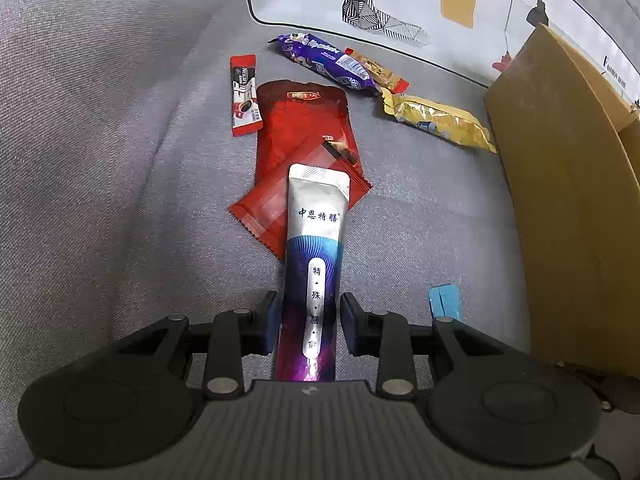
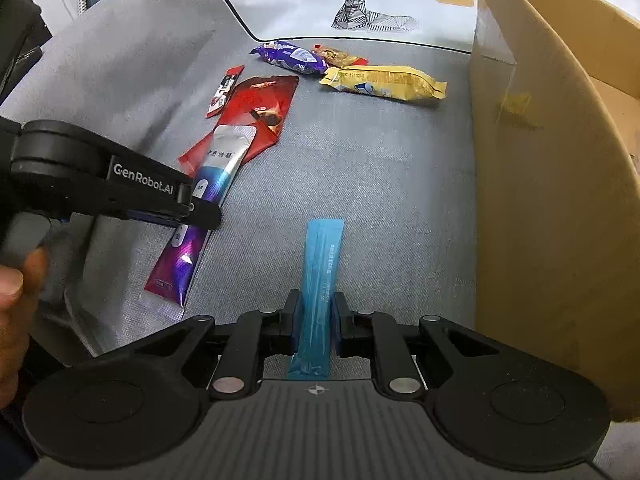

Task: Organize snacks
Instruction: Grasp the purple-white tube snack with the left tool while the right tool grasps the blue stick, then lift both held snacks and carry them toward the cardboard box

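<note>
1. Snacks lay scattered on a grey fabric surface (image 2: 360,168): a purple biscuit pack (image 1: 332,64), a yellow wrapper (image 1: 440,120), a red coffee stick (image 1: 245,94) and a flat red pouch (image 1: 308,136), all toward the far edge.
2. A silver-and-purple sachet (image 1: 314,240) sat between the pads of the left claw (image 1: 308,320), its far end lying over the red pouch; whether the pads pressed it I could not tell.
3. A thin blue sachet (image 2: 322,280) was pinched by the right claw (image 2: 316,320), near the front edge.
4. A cardboard box (image 2: 540,200) stood along the right edge.
5. A deer-print cushion (image 2: 360,4) lay along the far edge.
6. A hand (image 2: 16,288) gripped the left claw's handle.
</note>
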Action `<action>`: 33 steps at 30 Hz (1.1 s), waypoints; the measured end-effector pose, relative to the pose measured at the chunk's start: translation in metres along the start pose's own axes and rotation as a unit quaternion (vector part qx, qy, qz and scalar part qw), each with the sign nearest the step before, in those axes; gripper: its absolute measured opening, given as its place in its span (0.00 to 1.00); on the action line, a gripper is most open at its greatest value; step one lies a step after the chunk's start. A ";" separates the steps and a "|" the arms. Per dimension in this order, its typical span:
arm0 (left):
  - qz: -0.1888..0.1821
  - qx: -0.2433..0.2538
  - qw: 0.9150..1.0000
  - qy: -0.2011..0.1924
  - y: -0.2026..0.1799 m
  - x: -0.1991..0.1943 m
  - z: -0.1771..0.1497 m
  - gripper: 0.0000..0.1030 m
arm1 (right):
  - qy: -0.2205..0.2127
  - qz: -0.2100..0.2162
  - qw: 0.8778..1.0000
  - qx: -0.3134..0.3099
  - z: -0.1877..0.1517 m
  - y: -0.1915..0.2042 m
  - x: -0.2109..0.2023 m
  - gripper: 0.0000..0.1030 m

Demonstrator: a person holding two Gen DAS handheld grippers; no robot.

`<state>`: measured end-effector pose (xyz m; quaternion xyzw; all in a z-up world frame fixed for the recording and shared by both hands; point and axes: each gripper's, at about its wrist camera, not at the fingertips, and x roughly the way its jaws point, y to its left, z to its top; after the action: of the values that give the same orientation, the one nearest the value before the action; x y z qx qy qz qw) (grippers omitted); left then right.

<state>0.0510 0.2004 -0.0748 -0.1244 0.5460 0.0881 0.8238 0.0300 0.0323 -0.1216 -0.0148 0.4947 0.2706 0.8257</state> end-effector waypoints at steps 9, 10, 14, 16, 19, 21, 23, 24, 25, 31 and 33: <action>0.004 0.006 1.000 -0.001 -0.001 0.001 0.001 0.35 | -0.005 -0.004 1.000 0.001 -0.001 0.000 0.001 0.16; 0.004 0.006 1.000 -0.001 -0.001 0.001 0.001 0.35 | -0.005 -0.004 1.000 0.002 -0.001 0.001 0.001 0.16; 0.005 0.009 1.000 -0.002 -0.002 0.001 0.001 0.32 | -0.005 -0.004 1.000 0.001 -0.002 0.001 0.001 0.16; 0.004 0.010 1.000 -0.003 -0.002 0.001 0.001 0.30 | -0.010 -0.006 1.000 0.002 -0.002 0.001 0.000 0.16; 0.005 0.006 1.000 -0.010 -0.002 -0.001 0.001 0.27 | -0.027 -0.004 1.000 0.006 -0.001 0.001 -0.005 0.16; 0.004 0.010 1.000 -0.020 -0.003 -0.005 0.002 0.26 | -0.042 -0.003 0.999 0.005 0.000 0.001 -0.011 0.16; -0.004 0.012 0.999 -0.032 -0.005 -0.010 0.003 0.26 | -0.060 -0.004 0.998 0.000 0.002 0.003 -0.017 0.16; -0.008 0.013 0.999 -0.039 -0.006 -0.013 0.003 0.26 | -0.068 -0.003 0.998 0.000 0.003 0.003 -0.019 0.16; -0.013 0.013 0.999 -0.047 -0.007 -0.015 0.003 0.26 | -0.076 -0.002 0.997 0.000 0.004 0.003 -0.022 0.16; -0.032 0.010 0.995 -0.096 -0.012 -0.033 0.007 0.26 | -0.124 -0.001 0.992 0.001 0.010 0.001 -0.040 0.16; -0.035 0.009 0.993 -0.111 -0.013 -0.037 0.008 0.26 | -0.139 -0.002 0.990 0.002 0.013 0.000 -0.046 0.16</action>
<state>0.0472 0.1905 -0.0359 -0.1257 0.4469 0.0676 0.8831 0.0241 0.0161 -0.0774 0.0236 0.3752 0.2674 0.8872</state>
